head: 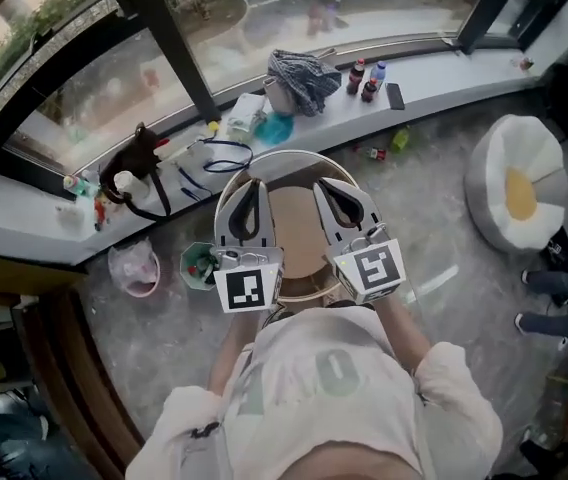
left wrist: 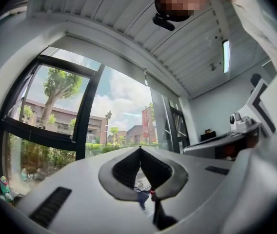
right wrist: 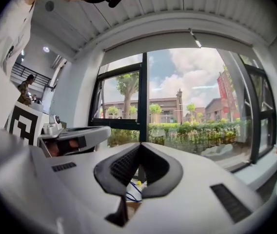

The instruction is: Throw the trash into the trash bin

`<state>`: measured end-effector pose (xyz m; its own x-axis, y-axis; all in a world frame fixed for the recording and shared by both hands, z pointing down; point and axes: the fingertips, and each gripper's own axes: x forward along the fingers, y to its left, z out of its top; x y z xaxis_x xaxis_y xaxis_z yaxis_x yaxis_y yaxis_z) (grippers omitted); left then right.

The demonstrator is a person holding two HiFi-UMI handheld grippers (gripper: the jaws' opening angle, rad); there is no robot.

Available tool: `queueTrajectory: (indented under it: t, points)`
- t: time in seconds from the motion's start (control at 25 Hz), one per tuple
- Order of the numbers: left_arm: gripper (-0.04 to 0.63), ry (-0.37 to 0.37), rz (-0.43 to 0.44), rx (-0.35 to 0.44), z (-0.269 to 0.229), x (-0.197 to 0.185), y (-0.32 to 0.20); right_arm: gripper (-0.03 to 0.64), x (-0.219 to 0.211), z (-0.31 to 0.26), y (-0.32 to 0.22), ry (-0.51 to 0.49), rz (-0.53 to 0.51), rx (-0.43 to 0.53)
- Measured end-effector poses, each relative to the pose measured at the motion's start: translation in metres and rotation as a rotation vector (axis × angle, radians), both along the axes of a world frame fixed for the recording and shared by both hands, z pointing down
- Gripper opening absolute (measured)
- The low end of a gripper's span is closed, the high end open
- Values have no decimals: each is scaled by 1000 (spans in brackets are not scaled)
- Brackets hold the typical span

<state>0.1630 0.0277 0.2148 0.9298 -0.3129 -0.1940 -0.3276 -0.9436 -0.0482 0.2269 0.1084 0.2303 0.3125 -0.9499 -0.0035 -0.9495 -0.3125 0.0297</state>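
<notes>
Overhead, left gripper [head: 251, 186] and right gripper [head: 330, 186] were closed, empty, side by side above table [head: 298, 230]; bin [head: 200, 265] stood near.

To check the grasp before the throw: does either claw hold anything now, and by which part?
Nothing is held: the left claw and the right claw are both shut, tips together, with nothing between them.
</notes>
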Motion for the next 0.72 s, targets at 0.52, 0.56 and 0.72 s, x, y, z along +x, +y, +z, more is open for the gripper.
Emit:
queueTrajectory:
  t: [0.52, 0.56, 0.72]
  points:
    - [11, 24, 38, 33, -15, -2, 29, 12, 0, 2, 49, 17, 118, -19]
    - [11, 23, 35, 17, -15, -3, 28, 12, -1, 0, 46, 22, 110, -18]
    - [11, 25, 18, -5, -15, -10, 25, 12, -8, -2, 38, 26, 84, -13]
